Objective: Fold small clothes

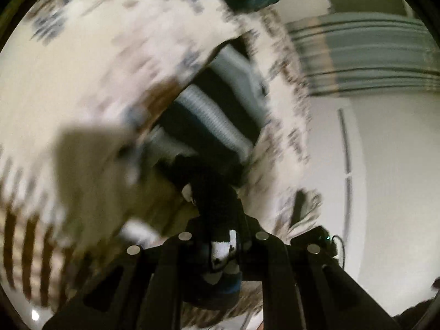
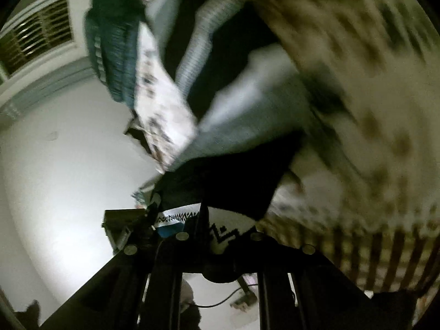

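Sprawling across a bedspread [image 1: 82, 63] of pale cloth with blurred dark print and brown stripes, a black-and-white striped knit garment [image 1: 209, 115] hangs before plain white walls [image 1: 385, 192] and a slatted window [image 2: 35, 44]. The left gripper [image 1: 220, 220] and the right gripper [image 2: 203, 214] each pinch its dark edge.
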Available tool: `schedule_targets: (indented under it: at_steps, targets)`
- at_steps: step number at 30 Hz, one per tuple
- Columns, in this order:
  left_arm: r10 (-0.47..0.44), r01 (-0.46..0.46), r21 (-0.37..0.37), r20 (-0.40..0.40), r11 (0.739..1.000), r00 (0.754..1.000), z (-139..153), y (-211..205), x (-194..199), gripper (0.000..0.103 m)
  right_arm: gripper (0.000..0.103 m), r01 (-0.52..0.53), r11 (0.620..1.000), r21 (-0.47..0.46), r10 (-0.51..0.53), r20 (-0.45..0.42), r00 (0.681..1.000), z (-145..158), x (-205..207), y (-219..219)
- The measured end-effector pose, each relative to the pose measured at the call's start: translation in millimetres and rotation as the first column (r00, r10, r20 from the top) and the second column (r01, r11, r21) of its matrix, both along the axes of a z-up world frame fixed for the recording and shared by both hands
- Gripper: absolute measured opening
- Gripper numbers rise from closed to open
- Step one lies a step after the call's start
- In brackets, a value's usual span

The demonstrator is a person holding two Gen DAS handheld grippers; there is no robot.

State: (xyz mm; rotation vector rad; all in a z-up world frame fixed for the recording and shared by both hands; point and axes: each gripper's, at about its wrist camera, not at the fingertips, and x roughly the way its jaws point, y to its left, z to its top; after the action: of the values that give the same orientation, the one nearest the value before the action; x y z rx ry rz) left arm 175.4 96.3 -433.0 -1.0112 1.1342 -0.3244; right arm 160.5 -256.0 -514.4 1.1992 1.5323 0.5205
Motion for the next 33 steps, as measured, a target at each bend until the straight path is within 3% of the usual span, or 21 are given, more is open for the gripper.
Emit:
schedule_targets:
  at_steps: [4, 10, 13, 18, 19, 20, 21, 24, 28, 31, 33]
  targets:
    - [0.010, -0.011, 0.013, 0.089, 1.000, 0.996, 8.8, -5.1, 92.9, 0.011, 0.012, 0.051, 0.998, -0.029, -0.048, 0.105, 0.993, 32.3, 84.4, -5.4]
    - [-0.023, 0.016, 0.052, 0.146, 0.999, 0.989, -5.9, -9.8, 233.6, 0.012, 0.013, 0.121, 0.981, -0.153, -0.088, 0.208, 0.974, 40.5, 231.2, -22.6]
    - [-0.043, 0.036, 0.054, 0.138, 0.998, 0.990, -18.5, -10.5, 291.9, 0.015, 0.013, 0.159, 0.968, -0.193, -0.115, 0.223, 0.968, 35.3, 295.8, -31.4]
    - [-0.062, 0.056, 0.061, 0.090, 0.997, 0.994, -40.9, -8.4, 357.3, 0.031, 0.018, 0.210, 0.959, -0.189, -0.179, 0.165, 0.970, 13.7, 389.0, -40.5]
    - [-0.060, 0.055, 0.055, 0.089, 0.997, 0.994, -43.0, -6.6, 363.4, 0.037, 0.020, 0.216, 0.958, -0.189, -0.188, 0.153, 0.970, 9.0, 403.1, -32.7]
    - [-0.051, 0.046, 0.056, 0.090, 0.997, 0.995, -44.7, -3.5, 369.8, 0.051, 0.028, 0.219, 0.959, -0.181, -0.194, 0.147, 0.970, 5.9, 412.0, -35.2]
    - [-0.035, 0.030, 0.057, 0.098, 0.998, 0.995, -44.6, 0.7, 372.5, 0.056, 0.041, 0.216, 0.959, -0.185, -0.191, 0.145, 0.971, 3.1, 415.8, -39.1]
    - [0.003, -0.005, 0.022, 0.095, 1.000, 0.995, -46.6, 15.2, 374.0, 0.057, 0.065, 0.241, 0.950, -0.197, -0.208, 0.177, 0.962, 1.8, 417.1, -34.1]
    - [0.013, -0.017, 0.042, 0.102, 0.999, 0.995, -43.4, 26.4, 353.6, 0.058, 0.067, 0.252, 0.943, -0.216, -0.211, 0.193, 0.958, 8.1, 411.3, -40.2]
    - [0.004, -0.012, 0.077, 0.106, 0.997, 0.994, -41.3, 28.9, 314.5, 0.058, 0.070, 0.161, 0.932, -0.325, -0.088, 0.227, 0.970, 17.9, 397.4, -41.4]
    - [0.001, -0.011, 0.096, 0.103, 0.995, 0.995, -42.6, 28.2, 280.7, 0.058, 0.078, 0.081, 0.911, -0.403, 0.010, 0.218, 0.976, 19.2, 385.3, -42.0]
